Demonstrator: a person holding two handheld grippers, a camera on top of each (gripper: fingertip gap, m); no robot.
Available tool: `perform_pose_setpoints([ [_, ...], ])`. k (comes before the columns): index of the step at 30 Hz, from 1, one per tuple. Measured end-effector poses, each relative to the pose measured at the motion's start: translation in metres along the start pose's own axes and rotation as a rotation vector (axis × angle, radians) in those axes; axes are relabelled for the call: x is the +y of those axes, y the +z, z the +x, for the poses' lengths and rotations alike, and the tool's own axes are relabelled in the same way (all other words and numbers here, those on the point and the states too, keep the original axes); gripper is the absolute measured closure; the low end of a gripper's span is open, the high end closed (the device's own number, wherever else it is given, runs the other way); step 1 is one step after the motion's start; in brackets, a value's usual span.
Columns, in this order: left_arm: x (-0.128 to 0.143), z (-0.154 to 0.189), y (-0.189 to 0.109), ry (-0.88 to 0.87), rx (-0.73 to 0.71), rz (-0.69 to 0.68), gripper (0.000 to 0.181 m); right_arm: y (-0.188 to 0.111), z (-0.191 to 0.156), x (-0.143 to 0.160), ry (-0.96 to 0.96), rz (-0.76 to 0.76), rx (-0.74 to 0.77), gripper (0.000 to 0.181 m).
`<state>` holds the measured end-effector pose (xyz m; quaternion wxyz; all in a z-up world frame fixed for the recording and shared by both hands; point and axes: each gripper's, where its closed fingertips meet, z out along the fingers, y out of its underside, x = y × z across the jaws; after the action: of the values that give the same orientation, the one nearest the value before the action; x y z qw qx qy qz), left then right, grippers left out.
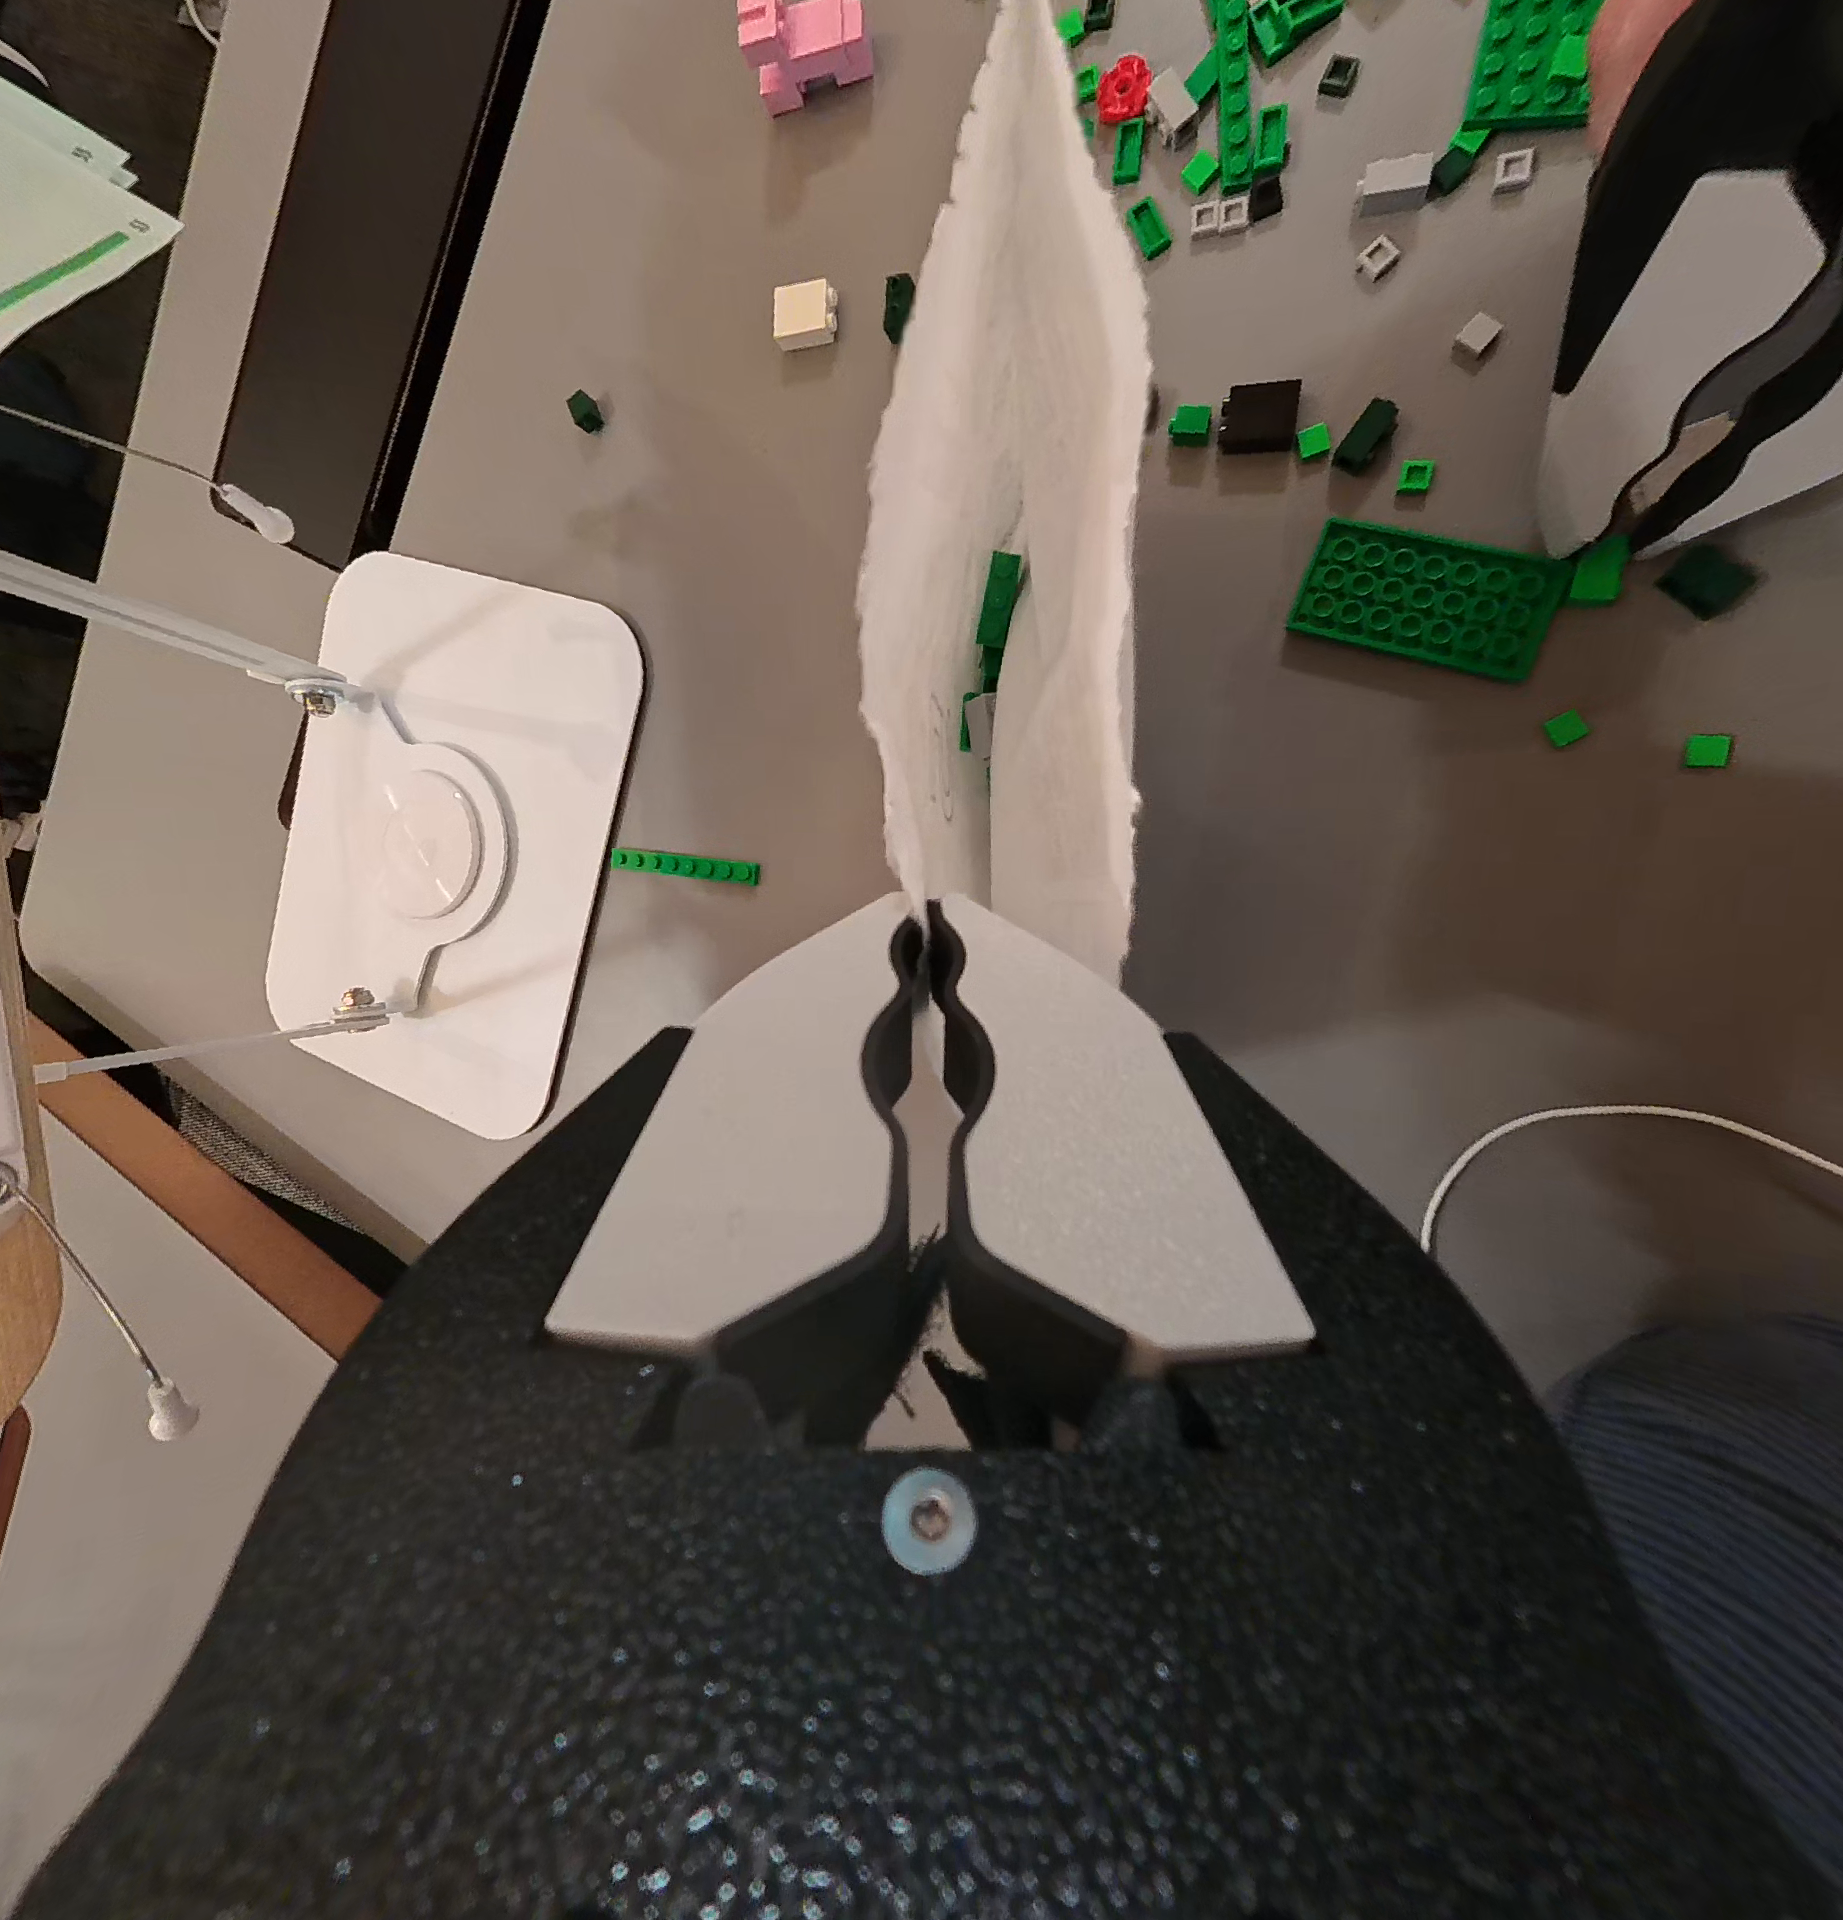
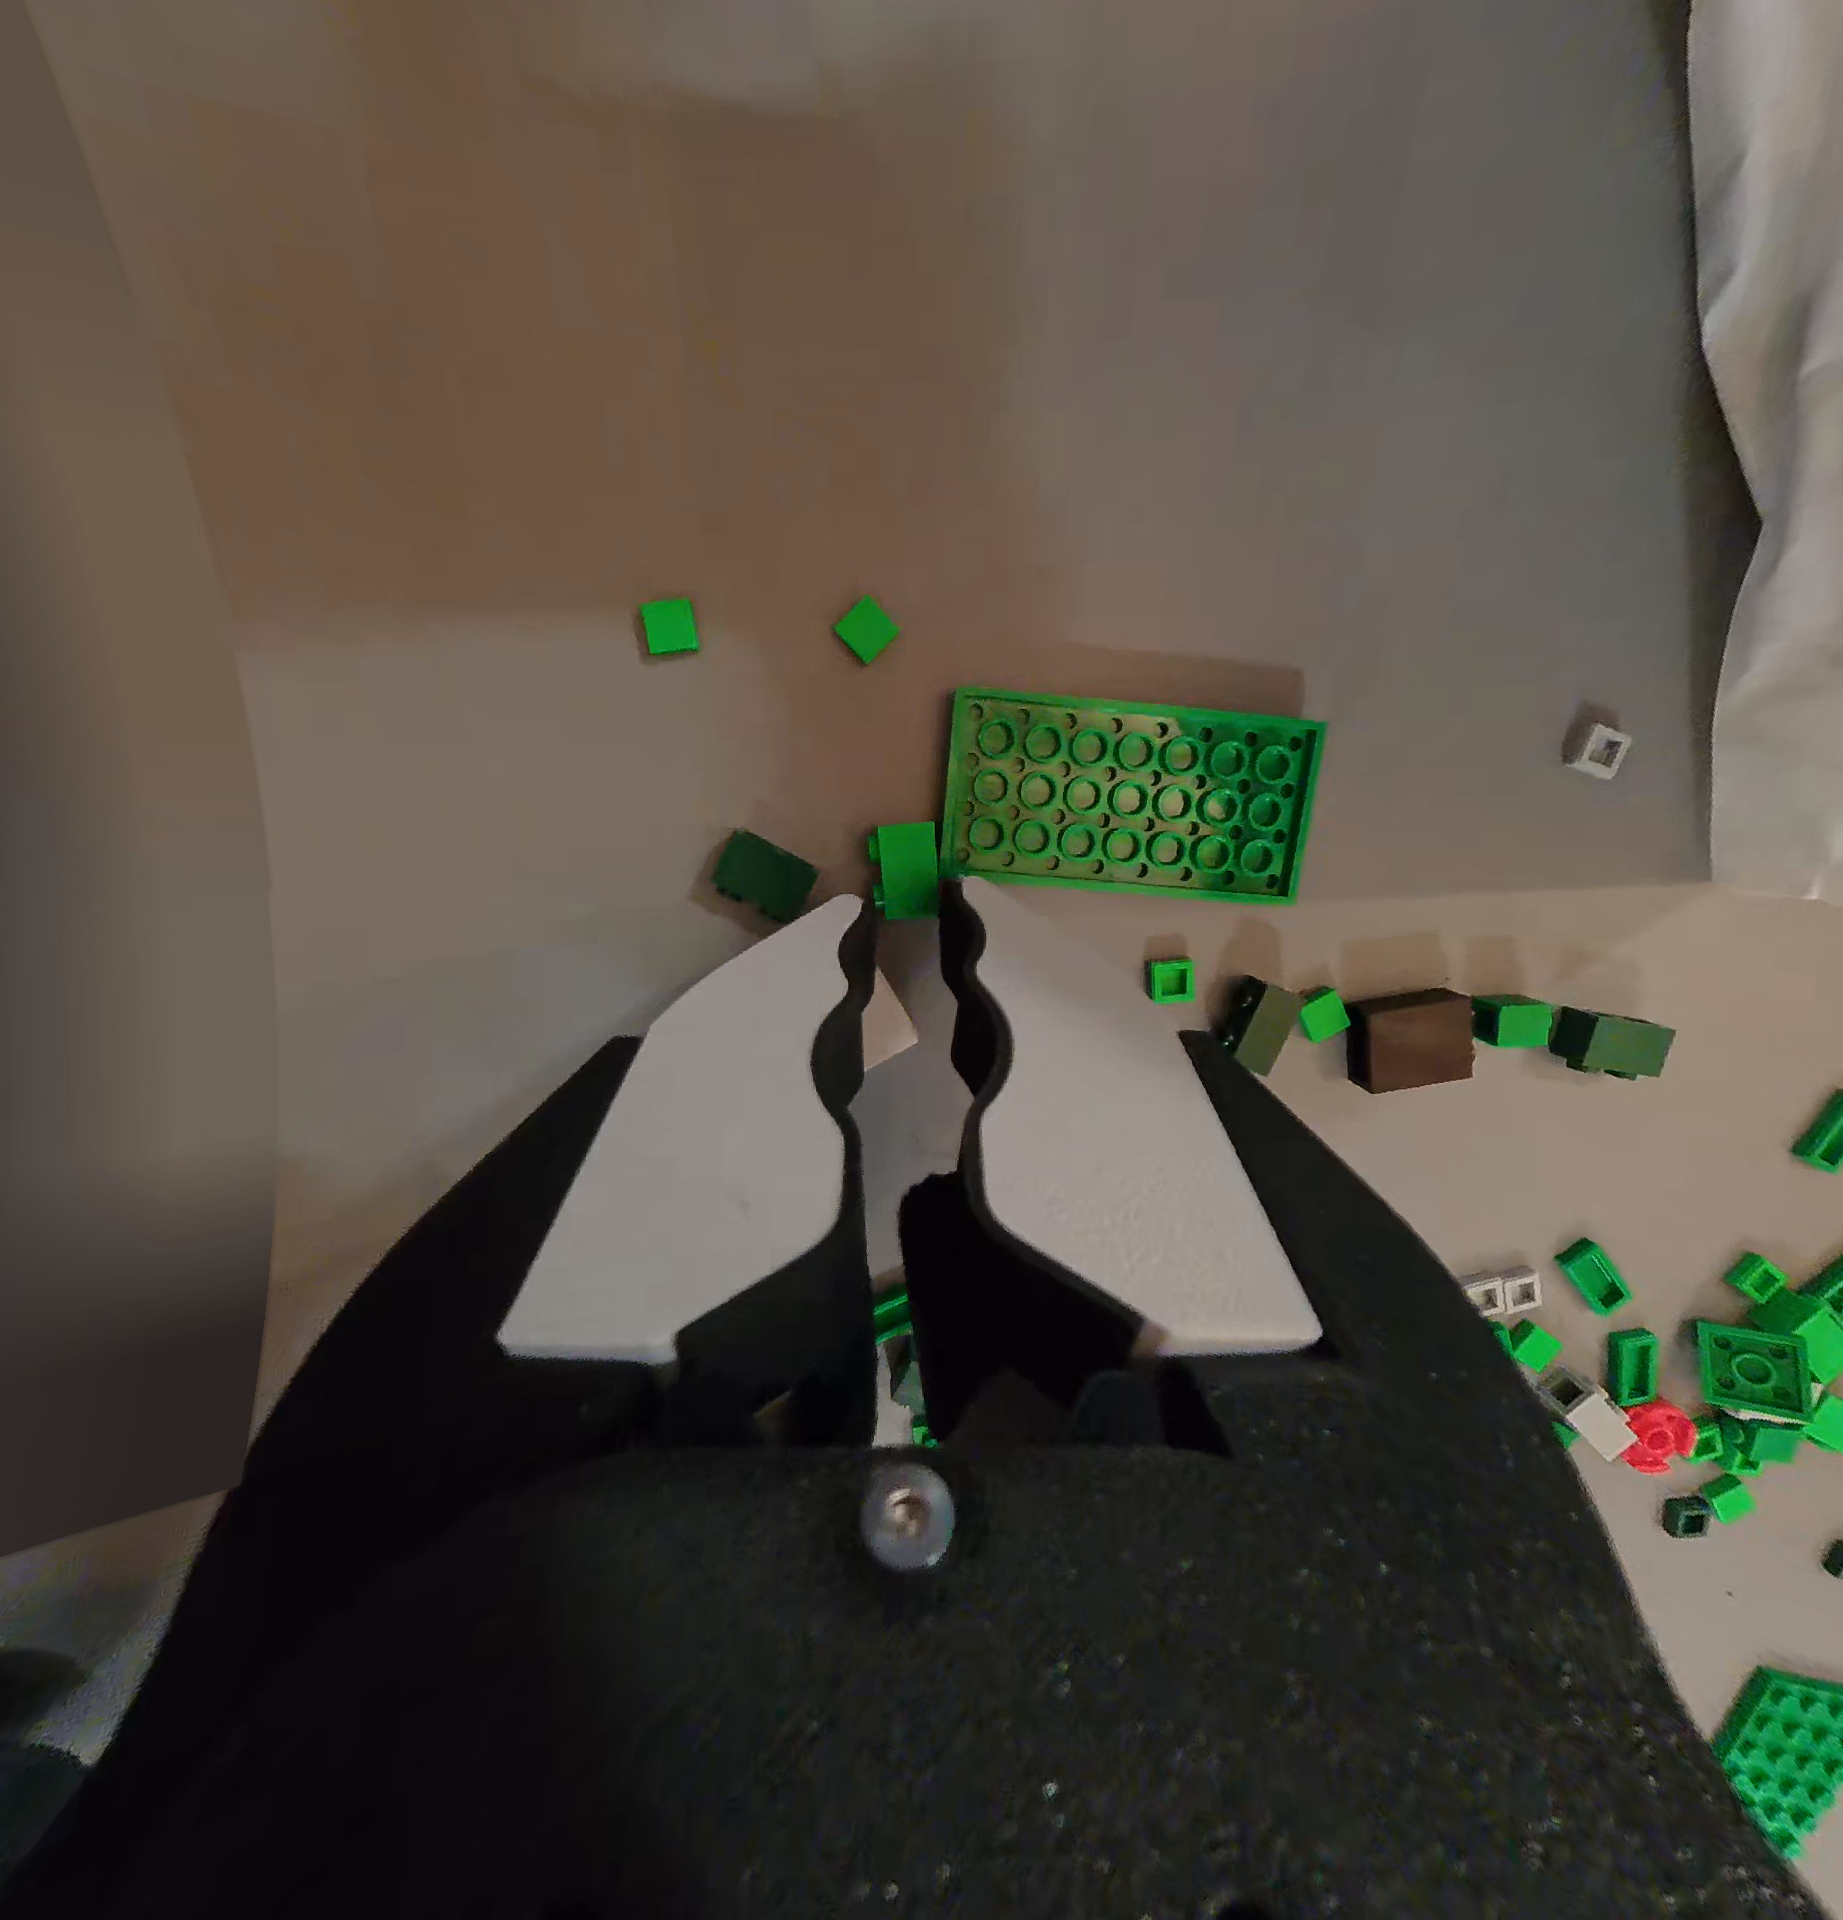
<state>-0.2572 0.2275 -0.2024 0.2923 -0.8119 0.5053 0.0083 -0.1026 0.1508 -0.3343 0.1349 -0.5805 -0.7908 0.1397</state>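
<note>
the left gripper (image 1: 927, 920) has its jaws clenched on a torn-edged white paper bag (image 1: 1010, 468), thin and soft, standing up over the grey counter (image 1: 688, 468). the right gripper (image 2: 906, 896) has its jaws nearly closed around a small bright green brick (image 2: 906, 868), glossy plastic, just beside an upturned green plate (image 2: 1130, 795). many loose bricks lie scattered; a pink block figure (image 1: 808, 47) stands built.
</note>
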Motion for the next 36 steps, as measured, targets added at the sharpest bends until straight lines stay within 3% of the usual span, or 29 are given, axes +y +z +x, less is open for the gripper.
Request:
perform_pose_setpoints([
  [29,0.0,0.0,0.001,0.001,0.002,-0.003,0.181,0.001,0.0,-0.004,-0.003,0.052,0.017,0.17],
  [32,-0.001,0.0,0.0,0.003,0.0,-0.002,0.181,-0.02,0.01,-0.029,-0.047,0.163,0.091,0.17],
  [36,-0.001,0.001,0.001,0.006,0.0,-0.005,0.181,-0.087,0.054,-0.099,-0.129,0.433,0.437,0.17],
])
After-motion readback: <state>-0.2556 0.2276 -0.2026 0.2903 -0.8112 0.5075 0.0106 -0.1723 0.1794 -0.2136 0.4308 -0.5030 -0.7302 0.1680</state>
